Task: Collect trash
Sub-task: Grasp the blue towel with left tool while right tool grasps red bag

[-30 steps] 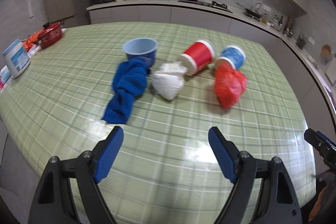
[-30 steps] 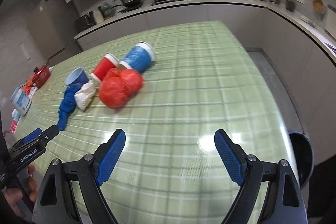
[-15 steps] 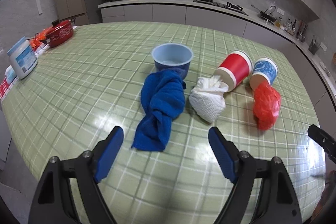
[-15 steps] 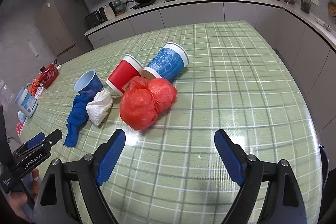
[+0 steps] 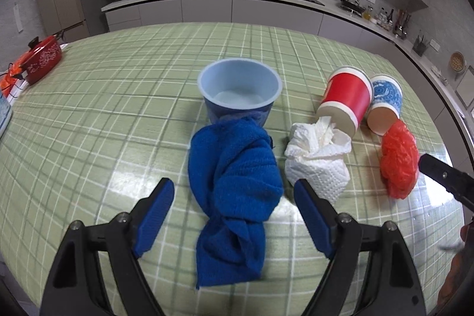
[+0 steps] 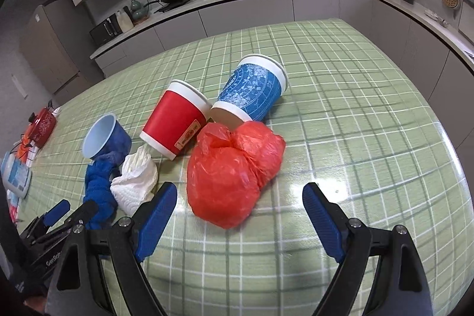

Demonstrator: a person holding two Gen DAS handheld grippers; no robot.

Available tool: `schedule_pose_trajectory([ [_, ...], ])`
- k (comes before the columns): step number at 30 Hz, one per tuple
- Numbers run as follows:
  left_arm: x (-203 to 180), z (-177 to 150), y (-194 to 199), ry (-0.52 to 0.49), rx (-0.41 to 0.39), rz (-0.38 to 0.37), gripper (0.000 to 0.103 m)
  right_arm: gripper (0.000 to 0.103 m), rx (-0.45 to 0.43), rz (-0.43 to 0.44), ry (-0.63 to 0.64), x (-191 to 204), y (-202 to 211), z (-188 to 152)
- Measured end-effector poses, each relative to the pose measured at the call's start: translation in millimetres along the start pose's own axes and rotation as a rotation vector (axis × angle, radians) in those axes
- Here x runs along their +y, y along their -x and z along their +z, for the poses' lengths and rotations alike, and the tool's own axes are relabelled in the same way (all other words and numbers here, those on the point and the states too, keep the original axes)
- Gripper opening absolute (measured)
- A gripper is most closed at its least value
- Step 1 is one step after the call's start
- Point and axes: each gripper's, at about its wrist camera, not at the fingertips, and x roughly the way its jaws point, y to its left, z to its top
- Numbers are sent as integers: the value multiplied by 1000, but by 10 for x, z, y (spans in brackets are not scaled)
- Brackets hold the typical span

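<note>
Both tools have closed in on the bench litter: the left tool (image 5: 231,215), open and empty, frames the cloth (image 5: 234,182); the right tool (image 6: 240,218), likewise, the bag (image 6: 234,171). Grasping seems next.

Table (image 5: 118,96) bears cups, cloth, trash.

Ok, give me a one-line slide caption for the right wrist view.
Open right gripper above the crumpled red plastic bag, with tipped red cup and blue cup behind it.
</note>
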Motion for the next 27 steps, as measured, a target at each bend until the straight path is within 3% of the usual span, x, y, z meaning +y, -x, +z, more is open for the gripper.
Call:
schedule_pose_trajectory([
  [12,94,-55,-134,-10,45,-83,75,88,38,-38,-23,72,-385,9],
  [15,88,-47,-139,-10,47,-111,64,86,38,-26,-32,57,-426,5],
  [17,77,-45,-137,-8,53,-135,53,74,43,-17,-30,48,-446,0],
  [20,24,-52,-122,-23,46,-139,49,59,52,9,-35,26,-470,-19],
  [27,49,-53,-103,-22,35,-149,41,44,43,24,-20,-15,-430,-53],
])
